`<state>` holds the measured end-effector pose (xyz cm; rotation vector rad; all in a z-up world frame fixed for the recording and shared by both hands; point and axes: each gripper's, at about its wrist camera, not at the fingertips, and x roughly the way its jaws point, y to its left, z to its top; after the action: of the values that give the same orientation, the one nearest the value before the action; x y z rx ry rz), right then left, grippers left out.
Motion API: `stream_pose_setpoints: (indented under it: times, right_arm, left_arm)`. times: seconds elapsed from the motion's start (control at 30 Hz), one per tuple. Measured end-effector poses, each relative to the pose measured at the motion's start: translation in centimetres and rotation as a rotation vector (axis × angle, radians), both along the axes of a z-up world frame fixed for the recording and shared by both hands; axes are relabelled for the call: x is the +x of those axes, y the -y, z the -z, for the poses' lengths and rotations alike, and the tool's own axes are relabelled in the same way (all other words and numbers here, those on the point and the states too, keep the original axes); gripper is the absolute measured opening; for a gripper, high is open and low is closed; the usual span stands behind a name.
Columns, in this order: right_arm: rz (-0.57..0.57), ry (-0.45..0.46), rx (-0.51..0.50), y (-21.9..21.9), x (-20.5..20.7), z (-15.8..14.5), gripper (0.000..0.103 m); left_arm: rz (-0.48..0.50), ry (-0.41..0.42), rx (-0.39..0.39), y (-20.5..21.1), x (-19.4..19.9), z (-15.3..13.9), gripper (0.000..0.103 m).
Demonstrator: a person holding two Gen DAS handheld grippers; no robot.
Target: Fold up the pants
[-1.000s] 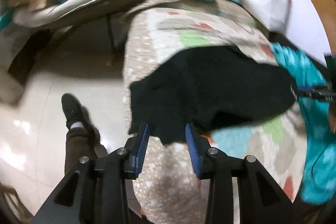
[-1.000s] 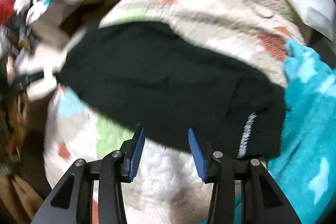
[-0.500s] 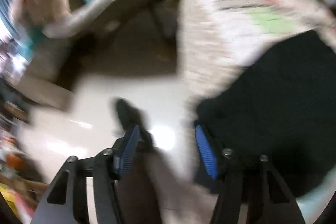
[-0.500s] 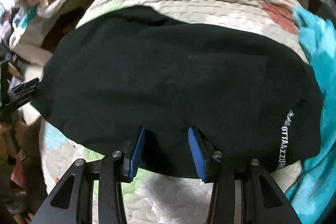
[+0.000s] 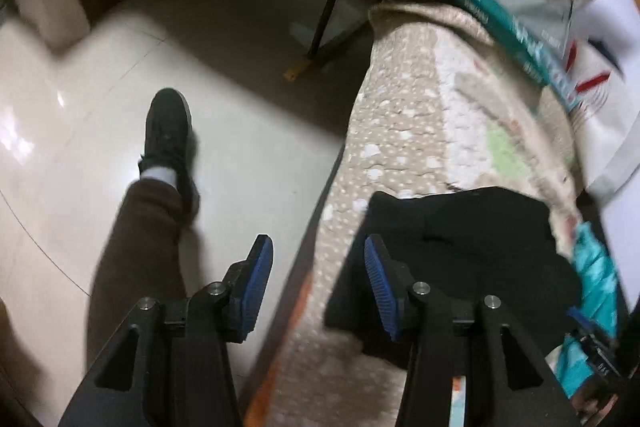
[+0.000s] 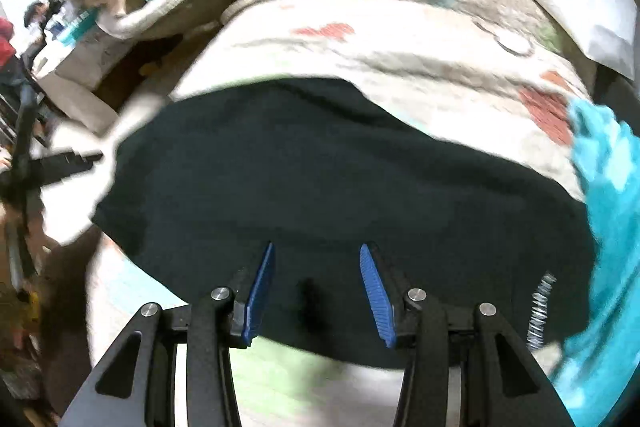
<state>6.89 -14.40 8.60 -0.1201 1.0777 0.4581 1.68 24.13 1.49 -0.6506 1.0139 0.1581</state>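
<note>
Left tool (image 5: 318, 287) hangs released over the bed's (image 5: 400, 131) edge; its jaws have just been closing a little on nothing, the right pad at the corner of the black pants (image 5: 472, 239), where I judge a grip comes next. Right tool (image 6: 316, 287) gapes too, above the pants' (image 6: 328, 171) near hem. They lie folded, dark and flat on the quilt (image 6: 400, 35).

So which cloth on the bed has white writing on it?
The black pants, lying flat on the patterned quilt. White lettering runs along their right edge. The turquoise blanket beside them only has pale patches.
</note>
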Motion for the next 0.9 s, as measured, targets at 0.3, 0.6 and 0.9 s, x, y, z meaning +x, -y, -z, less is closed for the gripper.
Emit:
stream_pose_setpoints:
  times: [0.3,0.6,0.9]
  right_arm:
    - [-0.216,-0.285,0.499,-13.8,-0.7,2.4,0.049]
    - [-0.180,-0.432,0.549,-18.1,2.2,5.4,0.049]
    - [-0.411,-0.221,0.130,-23.9,5.9,0.7,0.050]
  left_arm:
    - [-0.096,0.122,-0.121,-1.3,-2.7,-0.9,0.049]
    - [-0.147,0.143,-0.271,-2.3,-3.9,1.8,0.048]
    - [-0.052,0.136,-0.319,1.6,-2.0,4.0,0.049]
